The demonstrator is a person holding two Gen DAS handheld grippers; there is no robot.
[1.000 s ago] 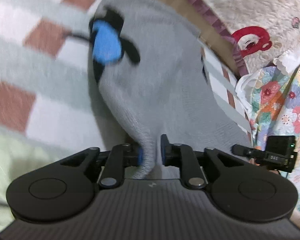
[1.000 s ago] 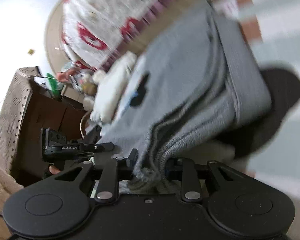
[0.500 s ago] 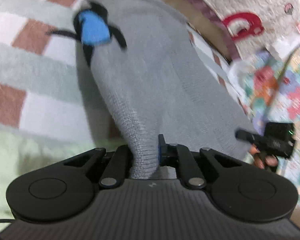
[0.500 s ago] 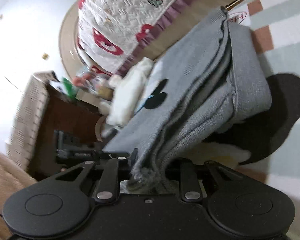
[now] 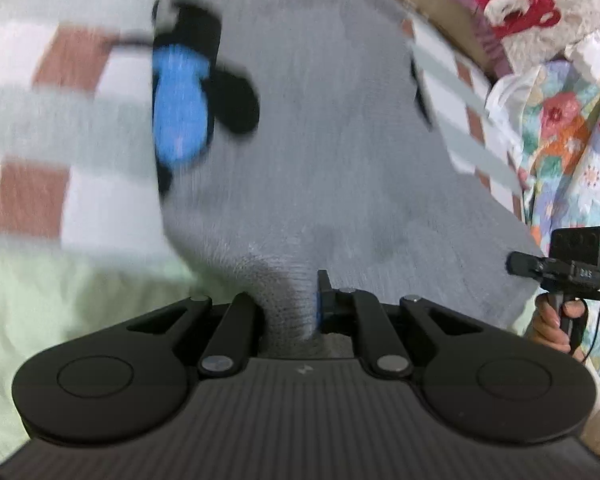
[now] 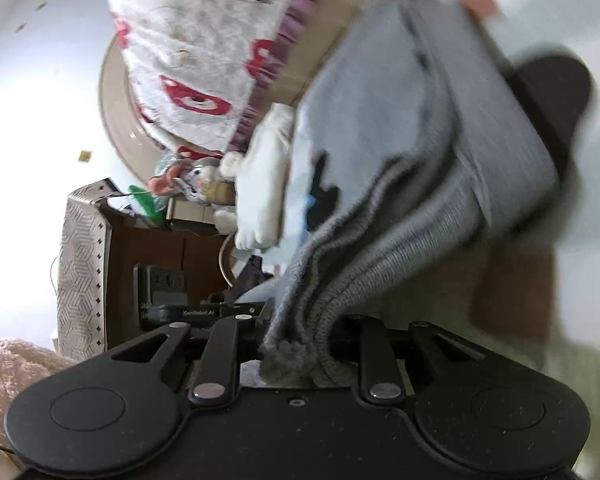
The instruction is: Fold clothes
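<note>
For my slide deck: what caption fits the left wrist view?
Left tool shut on grey sweater above checked blanket.

— Bedding noted? — Checked blanket (image 5: 40, 128), white, grey and rust squares, lies ahead-left of the left tongs; floral fabric (image 5: 572, 120) far right.
— Right side? — Quilt with red prints (image 6: 188, 40) ahead-left of the tongs; plush rabbit (image 6: 198, 178) below it; brown cabinet (image 6: 160, 248) nearer.
</note>
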